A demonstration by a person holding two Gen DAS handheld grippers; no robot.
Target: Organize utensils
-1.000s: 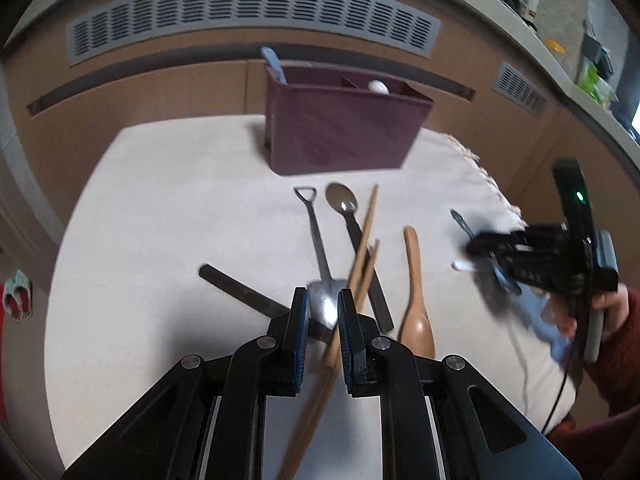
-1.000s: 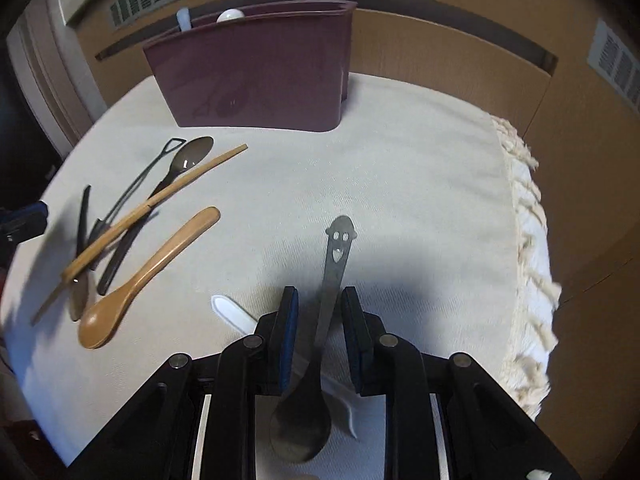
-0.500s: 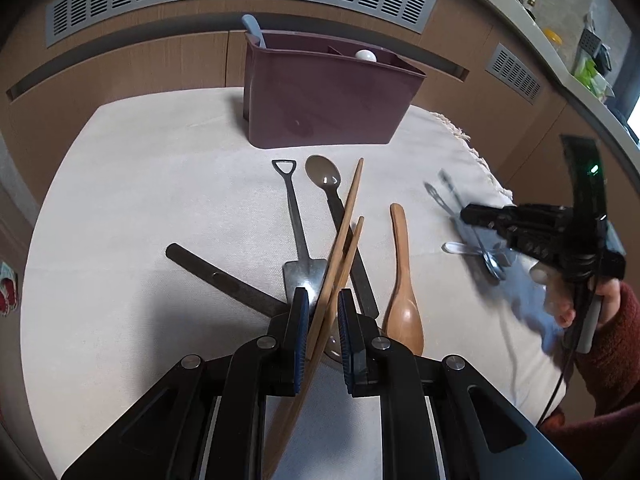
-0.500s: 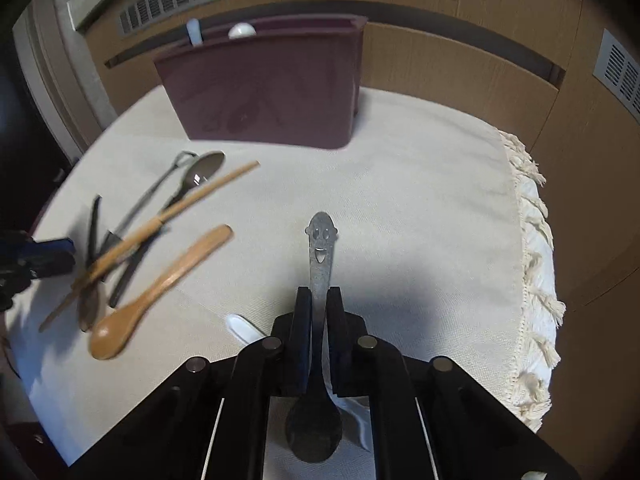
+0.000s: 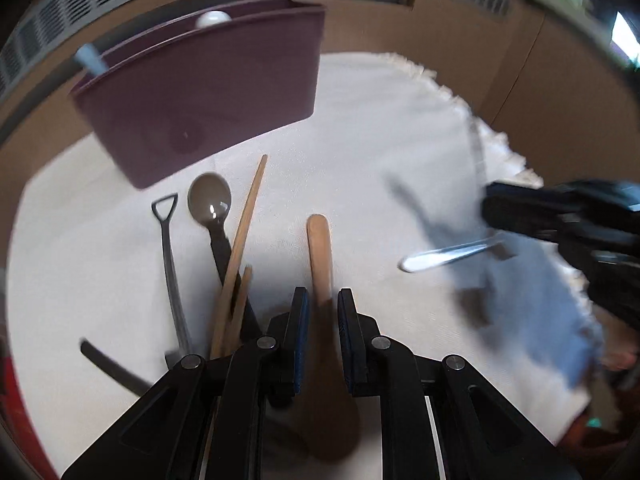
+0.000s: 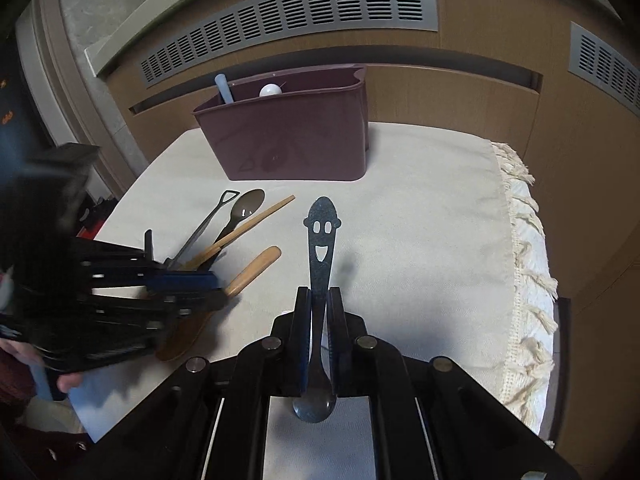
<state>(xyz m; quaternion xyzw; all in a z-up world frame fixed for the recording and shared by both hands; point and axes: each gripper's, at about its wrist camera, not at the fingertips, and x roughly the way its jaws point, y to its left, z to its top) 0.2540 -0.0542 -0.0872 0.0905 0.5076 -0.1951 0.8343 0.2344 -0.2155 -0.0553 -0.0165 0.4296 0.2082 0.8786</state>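
The maroon utensil holder (image 6: 288,140) stands at the back of the cloth-covered worktop (image 6: 420,240). The right gripper (image 6: 319,300) has just closed its jaws on the smiley-handled metal spoon (image 6: 321,240) and now lifts it off the cloth, so this spoon seems ready for the holder. The left gripper (image 5: 322,312), earlier over the chopsticks (image 5: 244,232), now straddles the wooden spoon (image 5: 320,248) with jaws apart, not yet pressing it.
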